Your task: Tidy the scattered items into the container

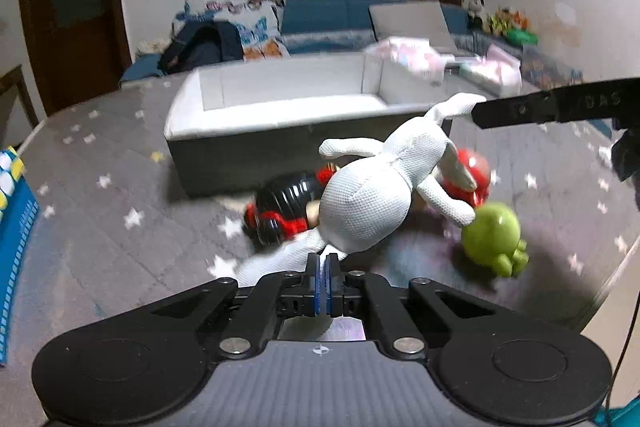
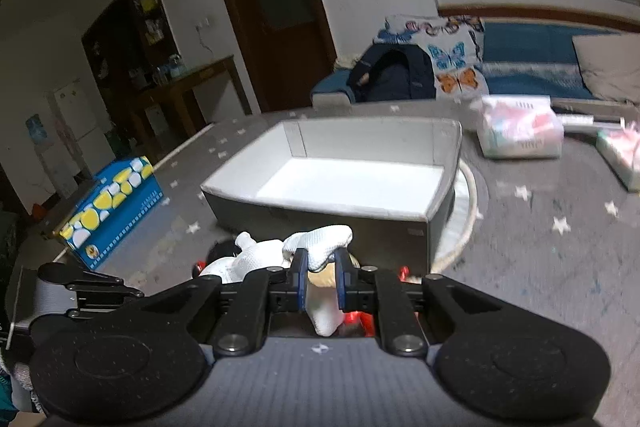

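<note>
A white plush rabbit [image 1: 372,195] hangs in the air between both grippers. My left gripper [image 1: 323,261] is shut on its lower end. My right gripper [image 2: 322,263] is shut on one of its ears [image 2: 320,247]; its finger also shows in the left wrist view [image 1: 540,107]. Under the rabbit lie a black and red toy [image 1: 284,211], a red toy [image 1: 476,175] and a green toy [image 1: 496,239] on the grey star carpet. The grey open container [image 1: 280,107] with white lining stands just behind; it also shows in the right wrist view [image 2: 344,179], with nothing visible inside.
A blue and yellow box [image 2: 112,207] stands at the left on the carpet. Plastic-wrapped packs [image 2: 520,131] lie to the right behind the container. A blue sofa with cushions [image 1: 320,19] runs along the far wall. A round white mat edge [image 2: 472,211] lies beside the container.
</note>
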Demonstrator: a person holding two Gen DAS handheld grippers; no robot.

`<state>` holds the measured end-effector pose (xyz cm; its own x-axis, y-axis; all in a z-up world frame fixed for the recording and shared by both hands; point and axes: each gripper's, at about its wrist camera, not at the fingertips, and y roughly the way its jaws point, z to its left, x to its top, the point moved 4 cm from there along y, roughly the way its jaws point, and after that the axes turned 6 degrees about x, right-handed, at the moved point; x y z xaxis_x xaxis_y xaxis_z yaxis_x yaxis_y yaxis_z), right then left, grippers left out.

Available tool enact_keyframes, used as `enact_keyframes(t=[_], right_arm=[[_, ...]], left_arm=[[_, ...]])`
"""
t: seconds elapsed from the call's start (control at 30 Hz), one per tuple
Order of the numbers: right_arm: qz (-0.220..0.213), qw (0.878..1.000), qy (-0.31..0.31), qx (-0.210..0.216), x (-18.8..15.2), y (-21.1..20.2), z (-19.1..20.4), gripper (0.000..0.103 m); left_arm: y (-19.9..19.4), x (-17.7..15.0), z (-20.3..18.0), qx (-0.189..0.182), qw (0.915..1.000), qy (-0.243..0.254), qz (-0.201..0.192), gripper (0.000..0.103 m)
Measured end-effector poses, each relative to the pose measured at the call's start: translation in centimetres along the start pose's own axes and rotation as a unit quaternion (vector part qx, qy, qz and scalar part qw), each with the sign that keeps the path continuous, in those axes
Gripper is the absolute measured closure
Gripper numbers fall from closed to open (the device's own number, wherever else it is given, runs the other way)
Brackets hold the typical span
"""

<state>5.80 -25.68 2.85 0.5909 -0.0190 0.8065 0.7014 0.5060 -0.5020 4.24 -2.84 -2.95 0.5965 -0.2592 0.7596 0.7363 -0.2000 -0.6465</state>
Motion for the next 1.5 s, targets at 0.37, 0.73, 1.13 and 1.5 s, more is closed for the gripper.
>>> enact_keyframes(t=[0.37,0.73,1.13,1.5], right_arm=[[-0.035,0.999,-0.008,-0.009,6.3,2.0,-1.6,0.092],[-0.02,0.999,-0.021,-0.022,9.0,6.5,-3.0,0.096],[0.017,0.999,-0.008,-0.032,7.2,8.6,-4.4,0.08],[0.034,0.999,0.015,0.002,5.0,7.3,-4.2,0.048]], left_arm=[[0.5,9.1,1.9,0.021,0.9965,-0.019,-0.078,0.103],[5.5,10.9,1.4,-0.035,0.9982,-0.017,-0.046,0.1],[3.1,6.5,-0.2,-0.131,0.9906,-0.036,-0.015,0.083],[4.4,3.1,-2.3,-0.137,0.9886,-0.048,0.04,0.077]])
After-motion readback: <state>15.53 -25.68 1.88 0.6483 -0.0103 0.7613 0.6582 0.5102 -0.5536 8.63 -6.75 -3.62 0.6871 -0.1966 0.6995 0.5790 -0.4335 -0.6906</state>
